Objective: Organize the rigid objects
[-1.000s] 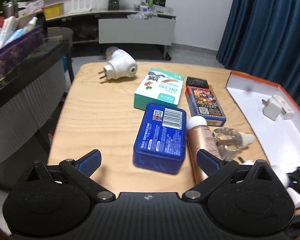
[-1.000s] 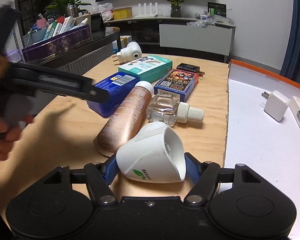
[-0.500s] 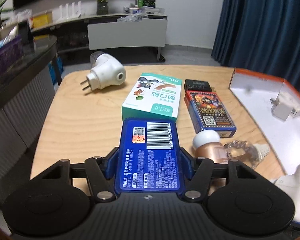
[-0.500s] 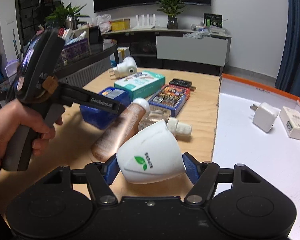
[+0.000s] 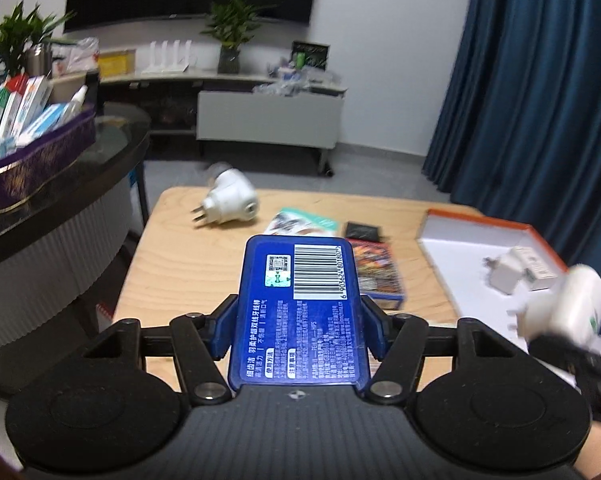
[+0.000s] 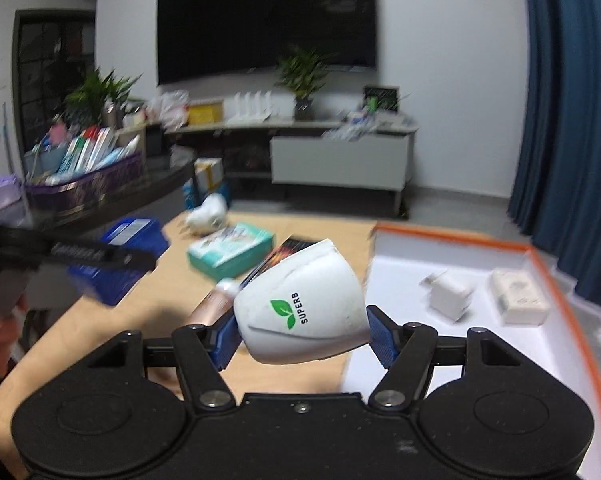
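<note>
My left tool (image 5: 296, 330) pinches the blue box (image 5: 298, 312), held above the table (image 5: 172, 264) with bare wood open to its left. My right tool (image 6: 300, 336) clamps the smooth white plug-in (image 6: 300, 308), raised beside the orange-rimmed tray (image 6: 564, 280), whose near white floor lies open. Half a second ago both sat lower, the box just off the wood. The glossy copper bottle (image 6: 214, 304) and the teal carton (image 6: 228, 250) lie below.
</note>
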{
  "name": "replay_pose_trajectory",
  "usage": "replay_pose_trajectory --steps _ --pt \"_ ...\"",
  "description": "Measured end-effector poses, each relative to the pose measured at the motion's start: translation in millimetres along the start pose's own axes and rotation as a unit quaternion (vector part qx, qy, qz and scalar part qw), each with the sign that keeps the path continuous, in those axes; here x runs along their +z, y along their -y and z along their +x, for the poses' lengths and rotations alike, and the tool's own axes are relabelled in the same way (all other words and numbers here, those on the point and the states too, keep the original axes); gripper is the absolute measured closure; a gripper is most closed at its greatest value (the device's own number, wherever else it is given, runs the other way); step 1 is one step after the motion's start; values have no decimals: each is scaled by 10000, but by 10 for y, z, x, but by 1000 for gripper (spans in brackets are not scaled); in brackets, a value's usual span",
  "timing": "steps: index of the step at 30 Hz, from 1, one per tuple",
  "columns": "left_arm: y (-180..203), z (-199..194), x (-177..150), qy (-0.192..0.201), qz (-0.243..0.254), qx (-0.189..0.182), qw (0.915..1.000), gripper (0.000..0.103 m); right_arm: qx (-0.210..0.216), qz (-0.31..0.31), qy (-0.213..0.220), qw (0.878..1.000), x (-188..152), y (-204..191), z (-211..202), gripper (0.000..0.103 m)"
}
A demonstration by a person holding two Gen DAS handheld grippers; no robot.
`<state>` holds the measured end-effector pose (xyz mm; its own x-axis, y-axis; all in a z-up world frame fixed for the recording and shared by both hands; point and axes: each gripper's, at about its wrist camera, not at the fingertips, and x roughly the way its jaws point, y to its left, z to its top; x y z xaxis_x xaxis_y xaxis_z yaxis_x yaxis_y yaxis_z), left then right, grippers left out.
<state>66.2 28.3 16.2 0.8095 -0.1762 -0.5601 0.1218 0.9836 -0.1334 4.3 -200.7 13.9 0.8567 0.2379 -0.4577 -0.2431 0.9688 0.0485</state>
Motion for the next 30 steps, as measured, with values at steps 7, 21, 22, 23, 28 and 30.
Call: replay_pose_trajectory --steps 7,21,22,23,28,30 --pt "499 -213 104 230 -57 -262 9994 40 -518 434 258 9974 191 405 -283 24" --pt "1413 -320 282 602 454 -777 9941 40 -1099 1264 461 9848 410 1007 -730 24" --pt "1427 -322 233 611 465 -790 9939 40 -1090 1294 474 9844 395 1017 -757 24" --pt "1445 -312 180 580 476 -806 9939 40 -1084 1332 477 9840 371 1029 -776 24" --pt "1437 -205 27 299 439 -774 9956 40 -1114 1449 397 9824 249 1065 -822 24" --pt "1431 -210 32 267 432 -713 9962 40 -1092 1481 370 9822 234 1073 -815 24"
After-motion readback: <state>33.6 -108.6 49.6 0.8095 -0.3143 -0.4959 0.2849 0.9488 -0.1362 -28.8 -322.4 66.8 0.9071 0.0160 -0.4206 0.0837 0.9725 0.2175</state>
